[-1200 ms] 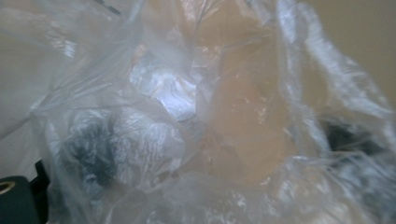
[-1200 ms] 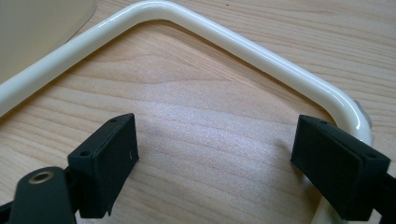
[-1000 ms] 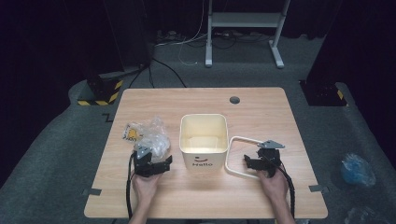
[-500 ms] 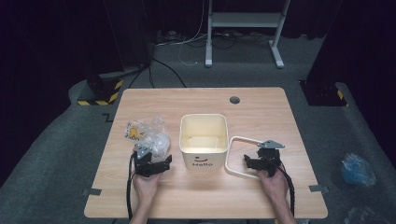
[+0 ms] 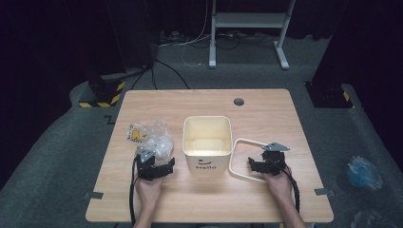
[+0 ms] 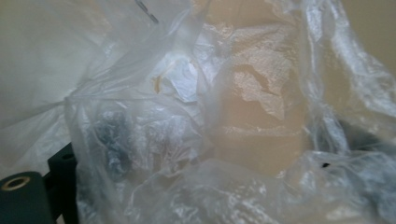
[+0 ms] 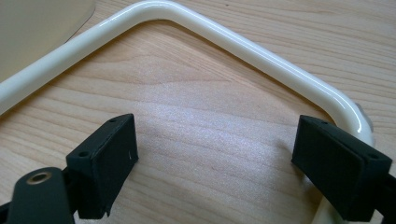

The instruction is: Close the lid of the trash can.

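A crumpled clear plastic bag with a yellow print lies on the table's left half. In the left gripper view the plastic bag hangs right in front of the camera. My left gripper is pushed into its near edge, jaws apart, with film draped between and over them; one finger shows at the lower left. A cream bin marked "Hello" stands in the middle. Right of it a cream ring frame lies flat. My right gripper is open over the wood inside the ring frame, its right jaw against the rail.
The wooden table has a round cable hole at the back. Its front edge runs just behind both hands. A white stand and cables are on the dark floor beyond, and a blue bag lies on the floor at the right.
The plastic bag has slumped slightly at the left gripper. The right gripper, the ring frame and the bin have not moved.
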A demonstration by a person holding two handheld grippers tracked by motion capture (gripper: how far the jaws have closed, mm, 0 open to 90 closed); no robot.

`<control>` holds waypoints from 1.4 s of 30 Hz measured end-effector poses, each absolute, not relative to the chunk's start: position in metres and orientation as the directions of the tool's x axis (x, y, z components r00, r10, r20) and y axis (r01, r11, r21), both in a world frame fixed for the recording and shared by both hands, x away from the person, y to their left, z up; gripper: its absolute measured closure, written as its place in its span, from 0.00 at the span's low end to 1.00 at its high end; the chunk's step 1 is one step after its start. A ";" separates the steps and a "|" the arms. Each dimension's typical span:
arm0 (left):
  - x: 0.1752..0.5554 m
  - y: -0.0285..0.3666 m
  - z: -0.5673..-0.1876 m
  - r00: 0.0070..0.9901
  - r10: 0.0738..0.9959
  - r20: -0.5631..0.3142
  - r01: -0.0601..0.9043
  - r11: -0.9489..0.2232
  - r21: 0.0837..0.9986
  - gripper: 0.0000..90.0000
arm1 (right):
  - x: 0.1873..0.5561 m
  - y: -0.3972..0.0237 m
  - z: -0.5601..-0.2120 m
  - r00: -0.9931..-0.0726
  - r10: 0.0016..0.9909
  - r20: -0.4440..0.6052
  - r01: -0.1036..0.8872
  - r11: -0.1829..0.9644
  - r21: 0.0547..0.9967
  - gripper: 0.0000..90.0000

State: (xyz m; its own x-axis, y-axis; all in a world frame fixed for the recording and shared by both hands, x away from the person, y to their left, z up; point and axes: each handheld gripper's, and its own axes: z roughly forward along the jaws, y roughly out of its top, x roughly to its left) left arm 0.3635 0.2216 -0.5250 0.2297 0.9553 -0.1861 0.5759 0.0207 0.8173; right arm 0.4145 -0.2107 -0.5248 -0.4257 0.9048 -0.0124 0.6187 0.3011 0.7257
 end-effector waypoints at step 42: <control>0.365 0.224 -0.525 0.203 0.957 -0.205 0.577 0.052 0.815 0.15 | 0.434 -0.261 -0.512 -0.291 0.955 0.055 0.646 0.153 0.748 0.64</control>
State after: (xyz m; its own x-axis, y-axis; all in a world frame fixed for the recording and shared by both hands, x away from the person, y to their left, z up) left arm 0.3648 0.2236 -0.5253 0.2031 0.9574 -0.2052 0.5770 0.0523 0.8151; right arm 0.4337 -0.2610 -0.5123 -0.2905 0.9553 0.0552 0.6462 0.1533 0.7476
